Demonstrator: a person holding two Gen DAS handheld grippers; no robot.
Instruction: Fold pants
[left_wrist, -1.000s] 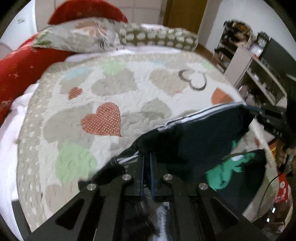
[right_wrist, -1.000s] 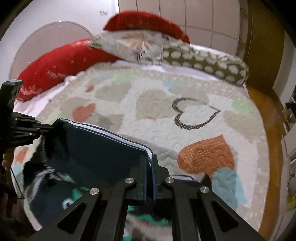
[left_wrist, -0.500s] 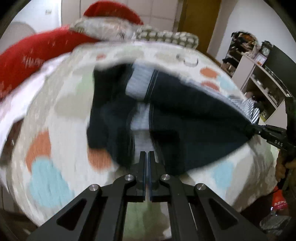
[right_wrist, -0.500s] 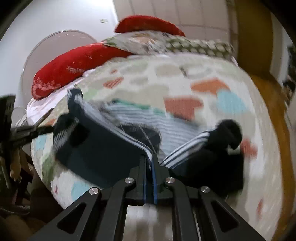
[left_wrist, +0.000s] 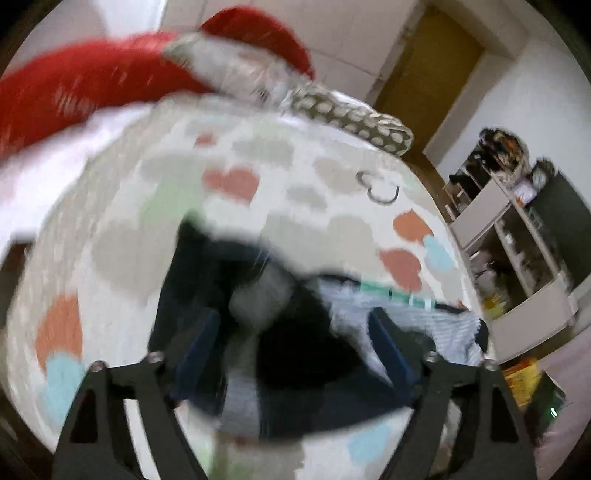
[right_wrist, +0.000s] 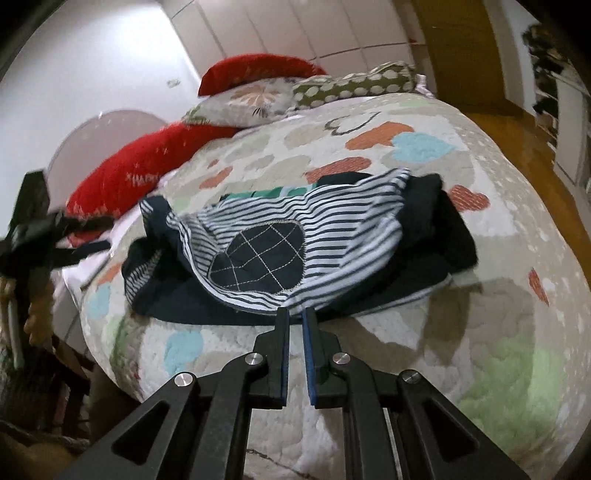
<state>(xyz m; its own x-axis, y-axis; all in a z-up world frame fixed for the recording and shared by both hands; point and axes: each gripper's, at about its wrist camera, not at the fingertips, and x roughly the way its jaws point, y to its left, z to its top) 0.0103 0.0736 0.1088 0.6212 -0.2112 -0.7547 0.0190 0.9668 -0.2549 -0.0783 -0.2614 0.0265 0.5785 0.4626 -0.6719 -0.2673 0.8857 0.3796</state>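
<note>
Dark navy pants (right_wrist: 436, 236) with a striped inner side and an oval stitched patch lie bunched on the heart-patterned quilt (right_wrist: 461, 332). My right gripper (right_wrist: 294, 321) sits at their near edge, shut on the striped hem. In the left wrist view, my left gripper (left_wrist: 295, 343) hovers over the blurred pants (left_wrist: 207, 266). Its jaws are opening wide. Cloth lies below and between the fingers, and no pad presses on it. In the right wrist view, the left gripper (right_wrist: 107, 233) shows at the far left, beside the pants' left end.
Red pillows (right_wrist: 147, 173) and patterned pillows (right_wrist: 251, 99) line the head of the bed. Open shelves (left_wrist: 517, 240) and a wooden door (left_wrist: 424, 66) stand beyond the bed's right side. Wooden floor (right_wrist: 517, 140) runs along that side.
The pants were held stretched in the air between both grippers and now lie on the quilt. My left gripper has opened and let go. The right still pinches the hem.
</note>
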